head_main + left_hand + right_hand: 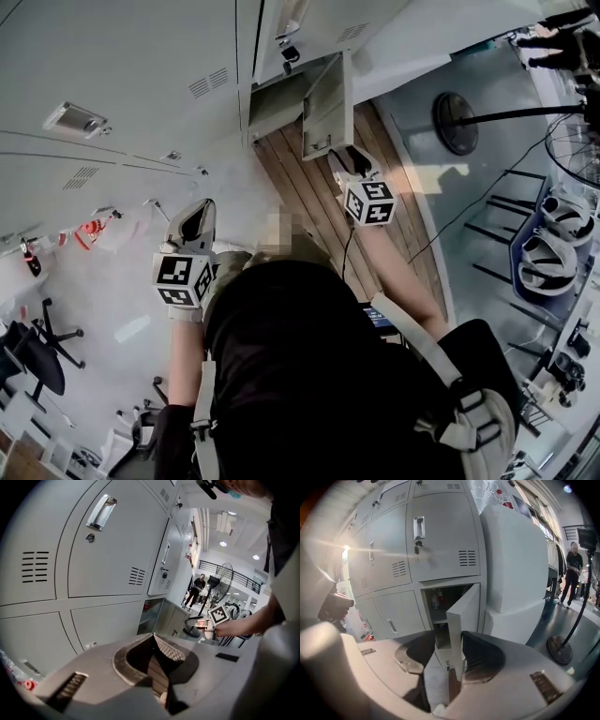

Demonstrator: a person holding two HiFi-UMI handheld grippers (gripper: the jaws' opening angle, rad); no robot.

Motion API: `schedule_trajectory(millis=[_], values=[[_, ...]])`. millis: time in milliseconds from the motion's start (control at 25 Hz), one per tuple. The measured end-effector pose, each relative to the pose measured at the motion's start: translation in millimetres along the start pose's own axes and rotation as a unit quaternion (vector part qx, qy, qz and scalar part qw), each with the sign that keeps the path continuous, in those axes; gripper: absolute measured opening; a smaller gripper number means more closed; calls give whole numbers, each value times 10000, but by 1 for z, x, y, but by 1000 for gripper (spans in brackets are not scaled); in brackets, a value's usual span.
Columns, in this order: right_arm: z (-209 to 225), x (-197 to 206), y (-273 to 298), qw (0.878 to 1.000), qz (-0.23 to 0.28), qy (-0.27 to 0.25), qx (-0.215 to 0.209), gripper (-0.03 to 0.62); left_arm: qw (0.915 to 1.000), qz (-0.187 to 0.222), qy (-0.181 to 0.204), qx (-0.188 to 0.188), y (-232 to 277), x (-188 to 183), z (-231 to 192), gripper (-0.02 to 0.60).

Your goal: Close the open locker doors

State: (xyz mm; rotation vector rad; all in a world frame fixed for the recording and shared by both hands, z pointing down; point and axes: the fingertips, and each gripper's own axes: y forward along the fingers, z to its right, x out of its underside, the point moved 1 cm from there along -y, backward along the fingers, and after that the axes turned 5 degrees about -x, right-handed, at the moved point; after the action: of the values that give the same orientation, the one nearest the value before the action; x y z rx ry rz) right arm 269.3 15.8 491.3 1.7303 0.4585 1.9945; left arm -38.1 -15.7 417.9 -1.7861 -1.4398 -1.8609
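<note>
Likely the open locker door [465,613] swings lightly, thin stiff sheet metal; push its free edge, just beyond the spread, empty right gripper [447,639]; left gripper [151,637] is clenched on nothing

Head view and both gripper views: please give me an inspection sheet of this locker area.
Surface: wooden strip of floor along the lockers.
Job's things: a low locker door stands open; small items on its shelf.
Clutter: red-and-white items low by the lockers.
Grippers: left gripper shut, empty; right gripper open, door edge in line with its gap.
Cables: black cable across the floor.
Surroundings: fan stand, office chairs, a person far off.
</note>
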Motion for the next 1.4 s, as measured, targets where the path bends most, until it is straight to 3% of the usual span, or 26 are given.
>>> schedule_trajectory(millis=[760,1400], values=[[-73,-25,56,9940,-110,-546,-946,195,9953,208,-438,-836,-51,18,-37,8],[-108,-54,117,9807,-154,-1058,-1639,192,9817,333,-866,-1662,-76,29,-59,8]])
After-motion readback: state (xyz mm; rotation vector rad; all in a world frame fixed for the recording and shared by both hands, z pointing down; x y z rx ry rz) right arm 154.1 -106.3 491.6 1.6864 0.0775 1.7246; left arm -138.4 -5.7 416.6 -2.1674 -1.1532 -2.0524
